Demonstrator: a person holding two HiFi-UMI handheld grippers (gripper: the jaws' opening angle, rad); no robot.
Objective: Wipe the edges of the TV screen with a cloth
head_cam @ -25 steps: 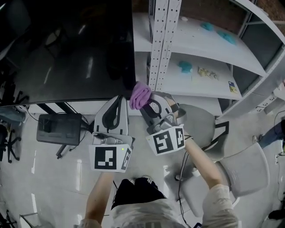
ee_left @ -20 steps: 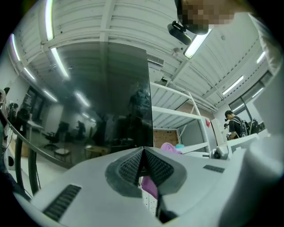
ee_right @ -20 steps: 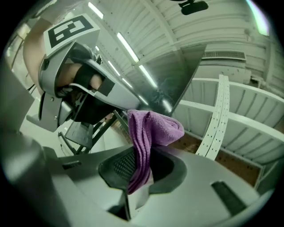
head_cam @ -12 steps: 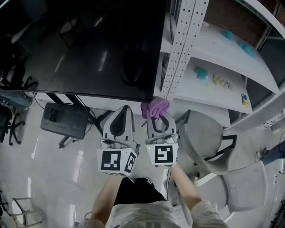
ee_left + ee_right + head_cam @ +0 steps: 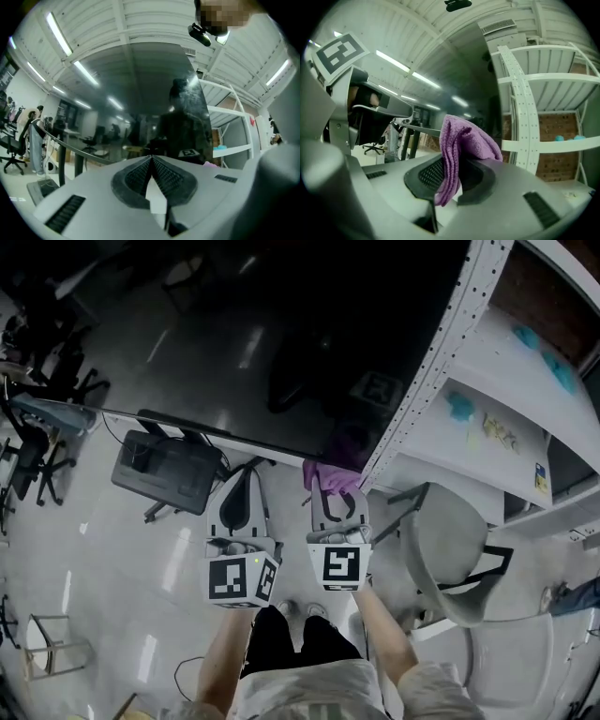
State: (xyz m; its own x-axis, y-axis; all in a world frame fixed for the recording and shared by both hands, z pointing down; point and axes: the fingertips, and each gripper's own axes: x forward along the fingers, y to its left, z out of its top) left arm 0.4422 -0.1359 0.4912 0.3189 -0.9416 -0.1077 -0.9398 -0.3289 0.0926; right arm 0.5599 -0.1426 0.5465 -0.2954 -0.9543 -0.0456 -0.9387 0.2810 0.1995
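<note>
A big dark TV screen fills the upper head view, its glossy face mirroring the room. My right gripper is shut on a purple cloth, which sits against the screen's bottom edge near the right corner. In the right gripper view the cloth bulges out from between the jaws in front of the screen. My left gripper is just left of it, below the screen's lower edge, shut with nothing held. In the left gripper view its pads meet in front of the screen.
A white perforated shelf post stands right beside the screen's right edge, with shelves behind it. Grey chairs sit to my right on the floor. A dark box and the TV stand's legs lie under the screen at left.
The screen now fills more of the view. Both grippers have drawn together, and the cloth has moved from the screen's right edge to its bottom edge near the corner.
</note>
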